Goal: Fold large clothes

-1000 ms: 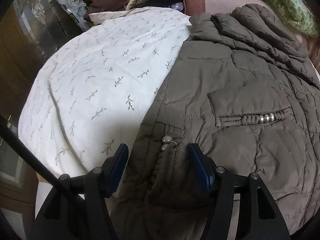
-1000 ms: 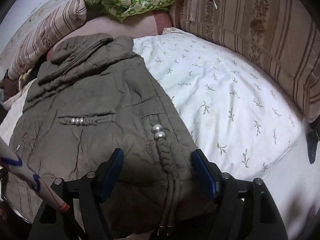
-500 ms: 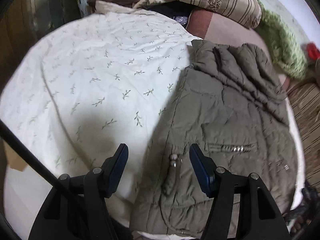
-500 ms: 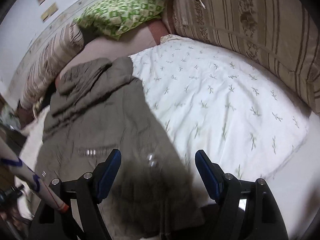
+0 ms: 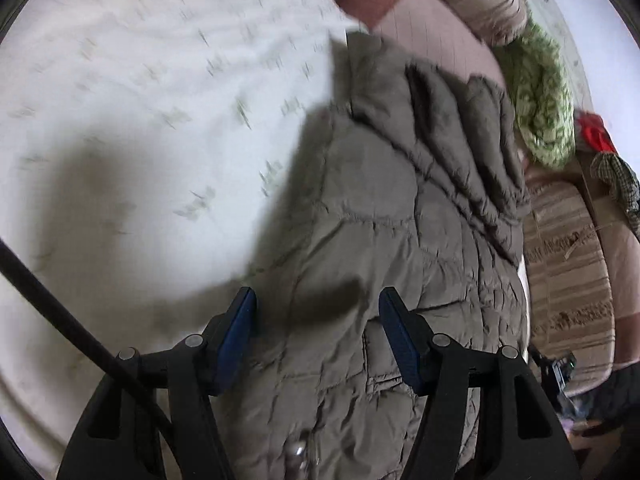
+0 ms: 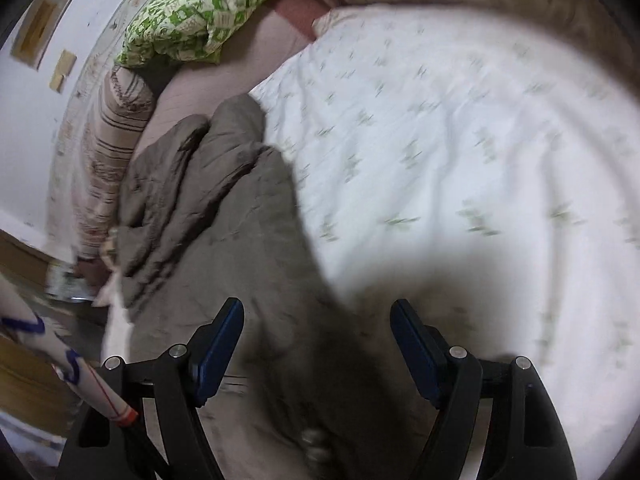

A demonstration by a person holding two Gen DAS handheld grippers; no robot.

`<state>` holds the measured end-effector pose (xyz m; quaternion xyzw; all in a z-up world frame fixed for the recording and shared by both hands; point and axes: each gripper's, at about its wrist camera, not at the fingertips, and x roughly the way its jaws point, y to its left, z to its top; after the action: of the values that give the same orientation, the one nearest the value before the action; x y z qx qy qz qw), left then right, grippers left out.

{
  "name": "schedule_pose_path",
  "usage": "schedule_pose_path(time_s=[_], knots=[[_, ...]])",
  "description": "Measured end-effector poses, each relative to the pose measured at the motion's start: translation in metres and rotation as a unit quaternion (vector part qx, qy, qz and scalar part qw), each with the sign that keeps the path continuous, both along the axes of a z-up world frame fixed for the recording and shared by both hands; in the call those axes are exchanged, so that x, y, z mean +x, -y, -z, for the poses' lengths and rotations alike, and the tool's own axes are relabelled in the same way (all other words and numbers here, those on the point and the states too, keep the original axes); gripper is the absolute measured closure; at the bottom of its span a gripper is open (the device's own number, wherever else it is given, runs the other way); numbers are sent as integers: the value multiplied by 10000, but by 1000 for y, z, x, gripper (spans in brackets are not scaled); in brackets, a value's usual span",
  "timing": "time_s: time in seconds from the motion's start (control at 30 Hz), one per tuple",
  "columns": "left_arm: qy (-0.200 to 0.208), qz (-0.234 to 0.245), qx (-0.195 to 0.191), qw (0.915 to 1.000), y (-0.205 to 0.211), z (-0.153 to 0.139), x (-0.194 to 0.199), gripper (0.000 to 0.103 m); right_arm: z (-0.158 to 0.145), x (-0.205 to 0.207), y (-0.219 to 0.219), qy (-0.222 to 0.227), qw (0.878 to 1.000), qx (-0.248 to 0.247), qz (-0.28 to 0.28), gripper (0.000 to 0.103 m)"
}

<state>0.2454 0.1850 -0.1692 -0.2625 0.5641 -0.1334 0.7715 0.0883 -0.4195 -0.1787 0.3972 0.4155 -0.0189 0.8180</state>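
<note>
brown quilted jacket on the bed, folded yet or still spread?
Spread. The brown quilted jacket lies flat on the white leaf-print sheet, collar bunched at the far end; no part folded over.

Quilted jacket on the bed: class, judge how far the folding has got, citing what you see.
Done: the brown quilted jacket lies spread on the leaf-print sheet, though no fold across the body is visible. In hand: nothing; the left gripper and right gripper are open above it. Left: seemingly the body folds.
</note>
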Motion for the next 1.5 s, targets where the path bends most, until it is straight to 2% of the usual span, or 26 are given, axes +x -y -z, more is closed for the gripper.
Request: schedule_pose_path(time_s=[0.03, 0.1, 0.17, 0.27, 0.4, 0.6, 0.73, 0.87, 0.93, 1.03, 1.07, 1.27, 1.3, 1.33, 1.37, 1.4, 1.5], knots=[[-60, 26, -35, 10000, 1, 6, 1, 41, 3, 5, -1, 26, 9997, 192, -115, 22], [102, 22, -78, 9999, 2, 5, -6, 41, 8, 11, -6, 13, 9987, 384, -340, 22], [109, 64, -326, 9994, 2, 3, -17, 41, 7, 10, -10, 15, 9981, 366, -497, 22], [134, 148, -683, 9975, 0, 4, -42, 41, 7, 2, -14, 59, 9956, 630, -687, 22], [132, 199, -910, 9956, 0, 5, -78, 41, 11, -19, -16, 56, 9932, 890, -742, 22], [419, 172, -1329, 9901, 2, 0, -119, 41, 13, -61, -28, 162, 9890, 1146, -919, 24], [513, 183, -1301, 9900, 5, 4, -127, 40, 16, -76, -39, 137, 9883, 1097, -1048, 30], [424, 47, -1506, 9877, 4, 11, -131, 39, 14, -82, -43, 201, 9880, 1053, -1116, 40], [504, -44, -1723, 9837, -1, 9, -133, 38, 9, -84, -43, 283, 9891, 994, -1049, 45], [563, -155, -2101, 9759, -11, 5, -131, 38, -4, -89, -39, 577, 9890, 971, -952, 45], [548, -116, -2109, 9759, -10, 4, -128, 38, -8, -89, -39, 647, 9886, 977, -949, 45], [476, 32, -1296, 9904, 11, 9, -131, 37, 9, -81, -52, 340, 9897, 817, -1127, 45], [506, 108, -1059, 9930, 17, 7, -135, 38, 13, -83, -54, 316, 9891, 872, -1146, 50], [534, 143, -912, 9943, 19, 6, -139, 46, 15, -84, -56, 315, 9883, 908, -1183, 55], [585, 201, -684, 9957, 23, 2, -143, 50, 15, -87, -58, 338, 9874, 931, -1232, 64], [643, 258, -480, 9964, 27, -1, -147, 53, 14, -89, -58, 376, 9866, 963, -1259, 69], [674, 266, -326, 9968, 29, -1, -149, 53, 11, -93, -55, 513, 9849, 1064, -1266, 70]])
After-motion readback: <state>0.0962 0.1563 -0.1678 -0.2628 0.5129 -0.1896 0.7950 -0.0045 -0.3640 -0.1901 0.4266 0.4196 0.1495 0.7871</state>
